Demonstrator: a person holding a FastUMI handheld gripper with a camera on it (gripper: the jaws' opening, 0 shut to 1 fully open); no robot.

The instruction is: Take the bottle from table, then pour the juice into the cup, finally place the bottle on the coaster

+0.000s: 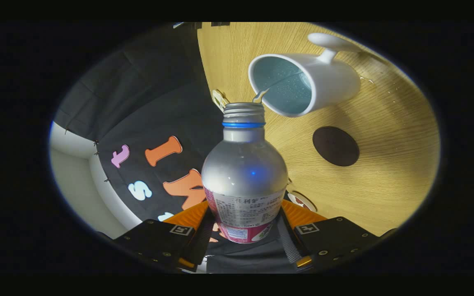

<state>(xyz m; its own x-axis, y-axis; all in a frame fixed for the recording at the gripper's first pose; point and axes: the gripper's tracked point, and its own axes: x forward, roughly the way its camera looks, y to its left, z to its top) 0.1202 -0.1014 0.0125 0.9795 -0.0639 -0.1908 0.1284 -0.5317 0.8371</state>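
Two fingers of the gripper [243, 224] clamped a smooth silver metal bottle [244, 172], tipped so a thin stream fell into the white ceramic cup [303, 84] beyond; a round dark coaster [335, 146] lay nearby on the wood-grain table [389, 164].

We are seeing the bottle [244, 172] lying between the gripper [243, 224] fingers, both pressing on its labelled lower body. It is silver metal, uncapped, with a threaded neck and a blue ring under the threads. It is tilting toward the cup [303, 84], its mouth just at the cup's rim, and a thin stream is running from the mouth into the cup. The cup is white outside, pale blue inside, with a handle. The coaster [335, 146], dark and round, is lying bare on the wood near the cup.
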